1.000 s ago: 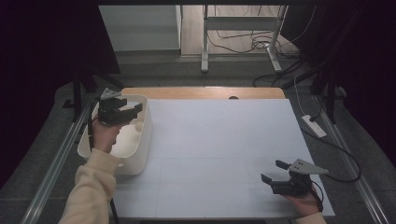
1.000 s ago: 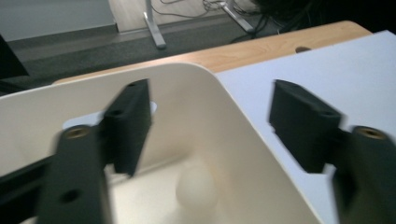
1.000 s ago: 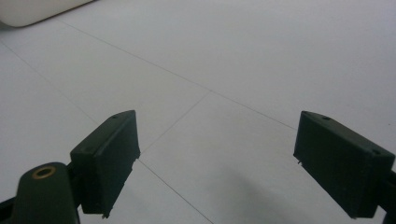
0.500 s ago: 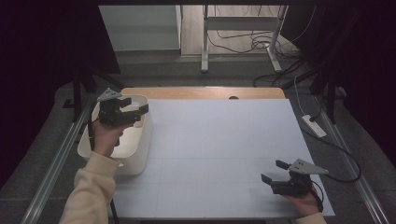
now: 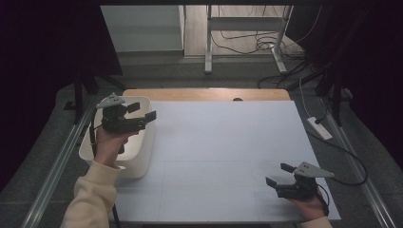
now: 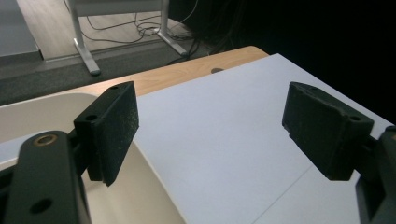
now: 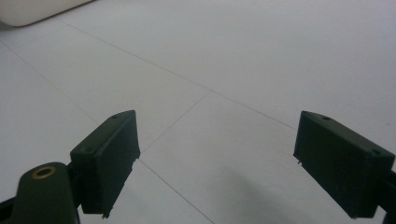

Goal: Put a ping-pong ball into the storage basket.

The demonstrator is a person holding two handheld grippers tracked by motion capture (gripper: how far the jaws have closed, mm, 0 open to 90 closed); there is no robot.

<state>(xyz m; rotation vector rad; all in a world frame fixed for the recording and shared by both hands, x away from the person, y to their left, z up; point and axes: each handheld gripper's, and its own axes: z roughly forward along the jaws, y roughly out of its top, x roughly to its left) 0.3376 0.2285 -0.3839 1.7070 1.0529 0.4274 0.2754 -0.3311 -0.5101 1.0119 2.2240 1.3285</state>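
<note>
My left gripper (image 5: pixel 142 110) hovers over the right rim of a white plastic bin (image 5: pixel 138 156) at the table's left side, pointing toward the table's middle. Its jaws have just been opening and stand wide apart with nothing between them; in the left gripper view (image 6: pixel 210 116) only the white table surface and the bin's wall (image 6: pixel 56 107) lie behind them. My right gripper (image 5: pixel 279 174) rests low near the front right corner of the white table sheet (image 5: pixel 223 142), open and empty. The right gripper view (image 7: pixel 215 154) looks across the sheet, with a corner of the bin (image 7: pixel 28 11) far off.
A wooden strip (image 5: pixel 204 94) edges the table's far side. A white power strip (image 5: pixel 319 128) with its cable lies off the right edge. Metal rails run along both sides, and desk legs and cables stand on the floor beyond.
The left gripper has shifted right and slightly up, from above the bin to over its right rim, and its jaws have spread wider. The right gripper has stayed put.
</note>
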